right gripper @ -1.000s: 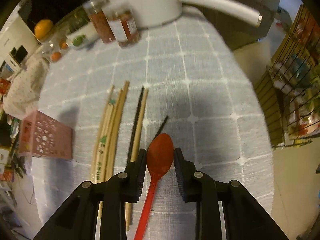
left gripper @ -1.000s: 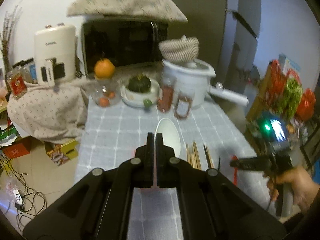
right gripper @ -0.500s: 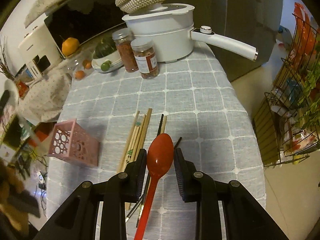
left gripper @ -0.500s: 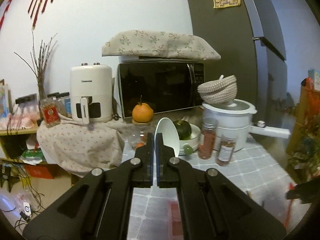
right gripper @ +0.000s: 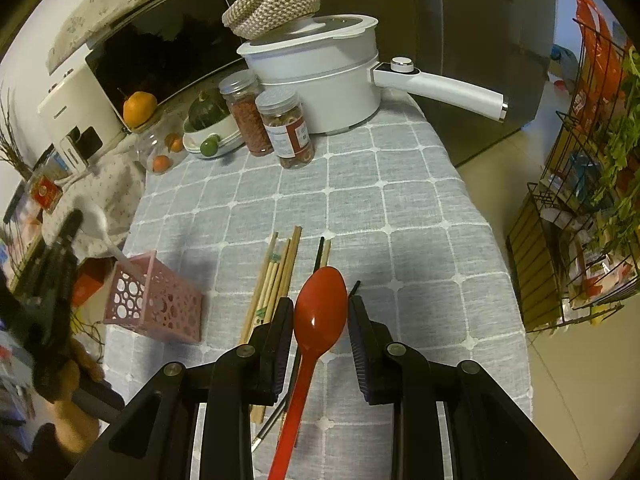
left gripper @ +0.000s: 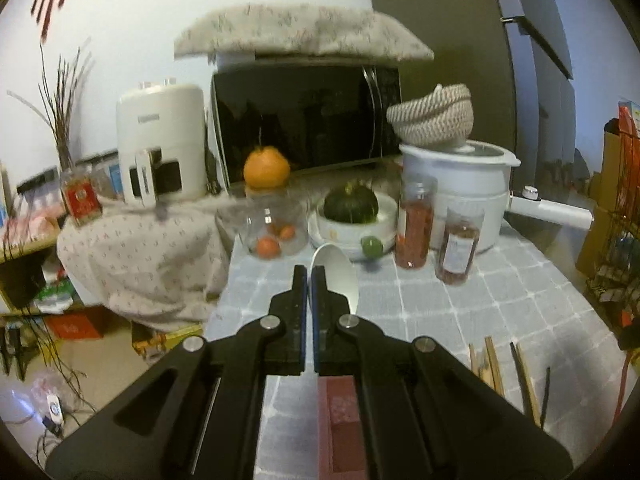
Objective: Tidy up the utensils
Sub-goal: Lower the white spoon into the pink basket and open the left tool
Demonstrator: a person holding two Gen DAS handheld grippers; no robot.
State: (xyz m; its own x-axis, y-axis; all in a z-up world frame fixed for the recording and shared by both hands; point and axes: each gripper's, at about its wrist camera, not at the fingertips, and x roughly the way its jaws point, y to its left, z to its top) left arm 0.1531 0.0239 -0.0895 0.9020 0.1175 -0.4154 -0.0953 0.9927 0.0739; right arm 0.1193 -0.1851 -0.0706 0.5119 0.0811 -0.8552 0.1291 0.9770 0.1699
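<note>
**White spoon hangs over the pink basket; red spoon waits well off to the side**

The left gripper [left gripper: 307, 276] has its fingers pressed nearly together, pinching the white spoon [left gripper: 338, 276] edge-on, bowl pointing forward and away from the tool. The pink basket [left gripper: 340, 412] sits straight beneath and just behind the fingertips, on the near side of the checked tablecloth [left gripper: 460, 312]. In the right wrist view the spoon's handle [right gripper: 120, 256] slants down toward the open top of the basket [right gripper: 154, 304], apparently reaching its rim; whether the tip is already inside I cannot tell. The coming move looks like a short drop along that handle line, so the left side is clearly the nearer one.

The right gripper [right gripper: 320, 312] holds the red spoon [right gripper: 320, 308], with the bowl between the fingers and the handle running back under the tool. The fingers stand apart around the bowl, and whether they actually press on it is unclear. From here the basket lies well to the left, with the chopsticks [right gripper: 276, 276] on the cloth between them, pointing forward.
</note>
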